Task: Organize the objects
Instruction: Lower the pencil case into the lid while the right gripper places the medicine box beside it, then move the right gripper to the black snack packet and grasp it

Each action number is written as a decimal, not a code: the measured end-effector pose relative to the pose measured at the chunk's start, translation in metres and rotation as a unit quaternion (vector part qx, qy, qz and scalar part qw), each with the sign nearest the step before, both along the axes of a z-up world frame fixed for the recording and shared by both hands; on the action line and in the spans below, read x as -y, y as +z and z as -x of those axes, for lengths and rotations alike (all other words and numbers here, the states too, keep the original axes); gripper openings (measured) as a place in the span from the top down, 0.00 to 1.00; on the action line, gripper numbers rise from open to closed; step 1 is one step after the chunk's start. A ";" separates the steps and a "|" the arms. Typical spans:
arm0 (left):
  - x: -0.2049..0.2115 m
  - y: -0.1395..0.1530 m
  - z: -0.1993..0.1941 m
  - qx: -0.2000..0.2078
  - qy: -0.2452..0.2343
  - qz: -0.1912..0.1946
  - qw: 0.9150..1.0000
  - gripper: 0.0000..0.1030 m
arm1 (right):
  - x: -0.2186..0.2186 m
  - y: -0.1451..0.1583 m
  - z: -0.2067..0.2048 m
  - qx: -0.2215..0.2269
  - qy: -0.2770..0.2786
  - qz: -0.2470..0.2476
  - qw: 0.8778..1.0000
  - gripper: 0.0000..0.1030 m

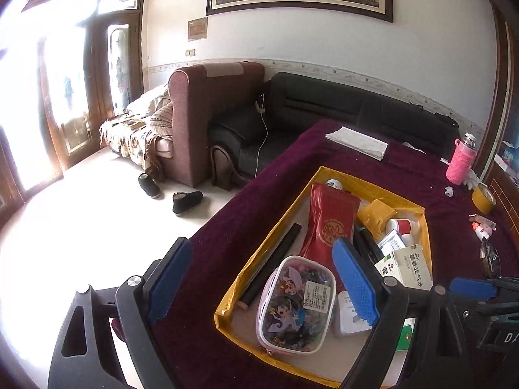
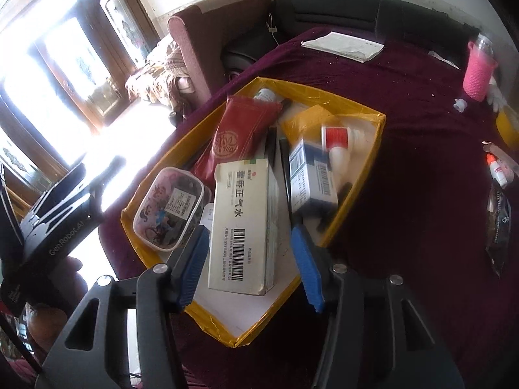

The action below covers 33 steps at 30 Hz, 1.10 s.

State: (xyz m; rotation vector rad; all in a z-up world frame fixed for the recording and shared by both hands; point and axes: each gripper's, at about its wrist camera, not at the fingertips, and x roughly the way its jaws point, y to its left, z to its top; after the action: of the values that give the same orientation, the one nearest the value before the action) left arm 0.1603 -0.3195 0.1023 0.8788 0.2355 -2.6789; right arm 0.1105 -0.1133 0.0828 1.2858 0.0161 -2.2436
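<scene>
Left gripper [image 1: 262, 278]: jaws spread, nothing held, above the yellow-taped cardboard tray [image 1: 369, 184].
Right gripper [image 2: 251, 265]: jaws parted around the white rectangular medicine carton [image 2: 241, 223]; contact cannot be told.

Maroon armchair [image 1: 207, 113] beside black sofa [image 1: 324, 110], w/ slippers [image 1: 186, 201] on floor.

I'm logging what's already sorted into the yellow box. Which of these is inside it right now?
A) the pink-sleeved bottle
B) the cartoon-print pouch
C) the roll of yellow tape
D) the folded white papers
B: the cartoon-print pouch lies inside the yellow box at its near corner, while the pink-sleeved bottle, roll of yellow tape and folded white papers sit out on the purple cloth.
</scene>
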 end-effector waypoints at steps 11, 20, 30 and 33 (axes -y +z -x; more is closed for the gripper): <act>-0.025 0.005 0.001 0.022 -0.007 0.016 1.000 0.18 | -0.054 0.005 -0.018 0.009 -0.039 0.037 0.999 0.47; -0.067 0.011 0.014 0.038 -0.043 0.039 0.998 0.18 | -0.123 0.003 -0.012 0.017 -0.097 0.064 0.993 0.47; -0.155 0.040 0.067 0.062 -0.207 -0.068 0.974 0.18 | -0.291 0.008 0.004 -0.021 -0.277 0.032 0.960 0.48; -0.206 0.029 0.093 0.096 -0.259 -0.078 0.958 0.18 | -0.343 0.004 0.008 -0.017 -0.331 0.049 0.942 0.47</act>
State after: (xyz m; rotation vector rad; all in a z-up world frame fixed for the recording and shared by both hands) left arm 0.0671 -0.1132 0.1317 1.4112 0.1943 -3.0441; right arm 0.1026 0.2295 0.0865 1.3297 -0.5902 -2.7715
